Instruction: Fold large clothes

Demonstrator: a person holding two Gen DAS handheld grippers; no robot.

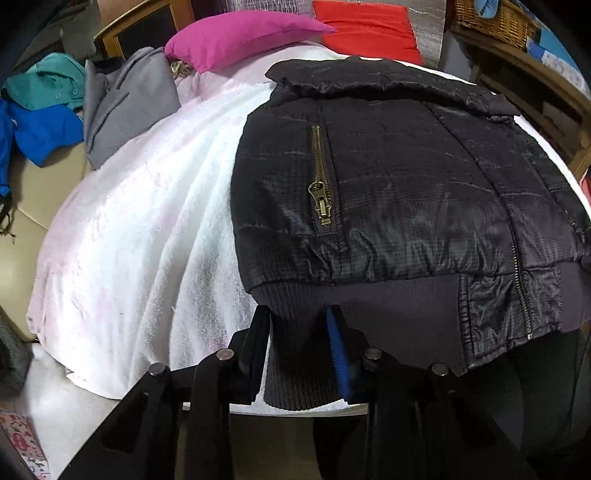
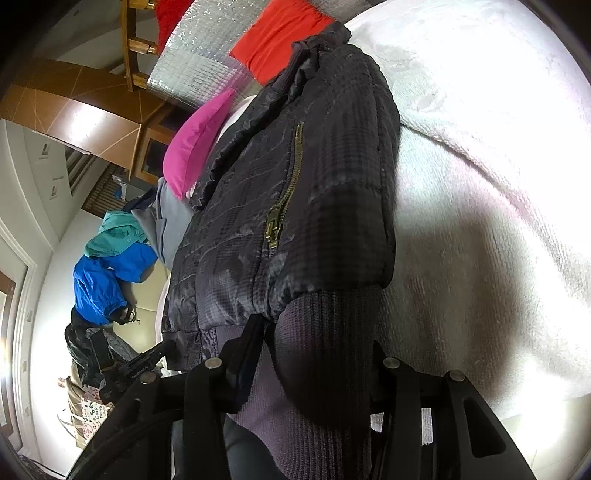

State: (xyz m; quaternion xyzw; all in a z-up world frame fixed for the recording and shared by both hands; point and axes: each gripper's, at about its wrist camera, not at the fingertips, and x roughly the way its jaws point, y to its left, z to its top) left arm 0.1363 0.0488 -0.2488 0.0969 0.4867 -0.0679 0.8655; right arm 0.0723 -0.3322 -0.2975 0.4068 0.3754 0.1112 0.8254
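At the far left of the left wrist view, a teal garment (image 1: 44,79) and a blue garment (image 1: 40,134) lie heaped beside the bed, with a grey garment (image 1: 122,103) just to their right at the bed's edge. A white fleece blanket (image 1: 140,221) covers the bed. Behind it sit a magenta pillow (image 1: 236,37) and, further right, a red pillow (image 1: 365,31). The black quilted jacket (image 1: 399,177) lies on the blanket on the right part of the bed, collar away from the camera, a brass pocket zipper (image 1: 320,177) on its front and the ribbed hem (image 1: 314,325) hanging over the near edge. The left hand-held gripper (image 1: 299,350) pinches that hem near its left corner, knit fabric bunched between its fingers. A wicker basket (image 1: 491,18) stands at the far right.

In the right wrist view, the right hand-held gripper (image 2: 314,365) also has the ribbed hem between its fingers, gripping the knit band. The jacket rises away from it, with the white blanket to its right.
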